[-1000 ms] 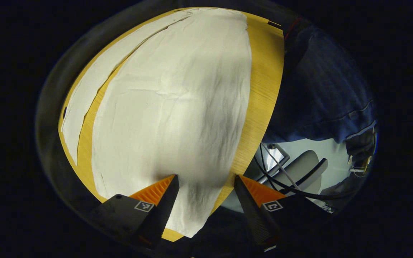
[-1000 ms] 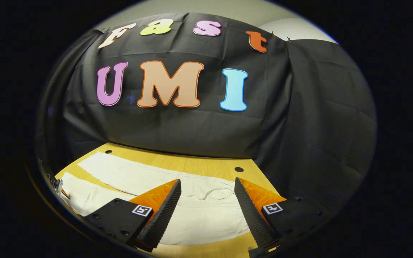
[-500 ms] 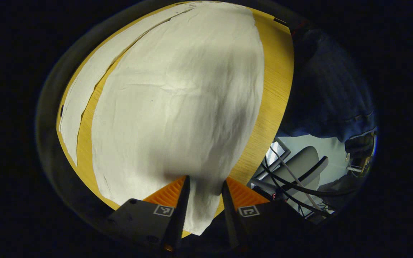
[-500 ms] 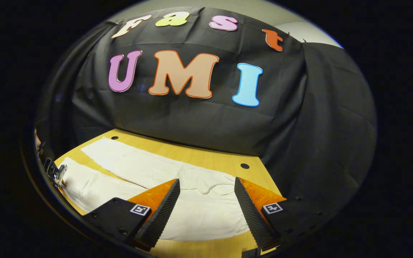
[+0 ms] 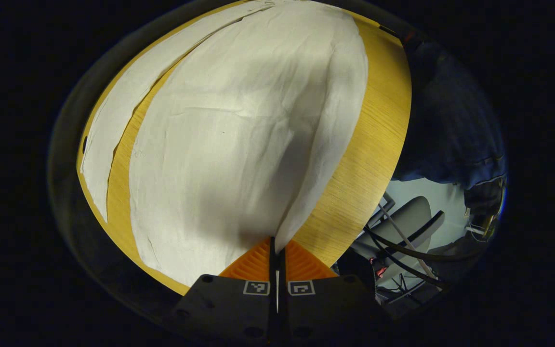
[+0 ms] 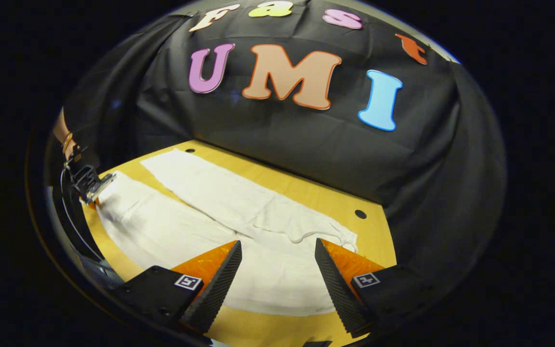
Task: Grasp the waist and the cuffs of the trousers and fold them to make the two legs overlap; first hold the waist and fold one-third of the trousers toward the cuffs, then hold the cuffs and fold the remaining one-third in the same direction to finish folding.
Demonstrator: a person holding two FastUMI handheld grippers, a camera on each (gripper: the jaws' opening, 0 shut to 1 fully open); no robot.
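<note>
White trousers (image 5: pixel 239 135) lie flat on a yellow wooden table (image 5: pixel 369 159), the two legs spread apart in a narrow V. In the left gripper view my left gripper (image 5: pixel 277 246) is shut on the cuff edge of the near leg, and a raised crease runs away from the fingers. The far leg (image 5: pixel 109 120) lies at the left. In the right gripper view my right gripper (image 6: pixel 277 253) hangs open just above the waist end of the trousers (image 6: pixel 268 279), nothing between its fingers. The left gripper (image 6: pixel 89 184) and the wrist holding it appear at the far left there.
The booth's black cloth wall (image 6: pixel 306 144) stands right behind the table. Small holes (image 6: pixel 360 213) mark the tabletop. Beyond the table's near edge are a person in dark blue clothing (image 5: pixel 451 130), a grey chair (image 5: pixel 410 217) and cables (image 5: pixel 403 241).
My left gripper went from open around the cuff to shut on it, lifting a crease. The right gripper stayed open and shifted, so more of the table and trousers shows.
</note>
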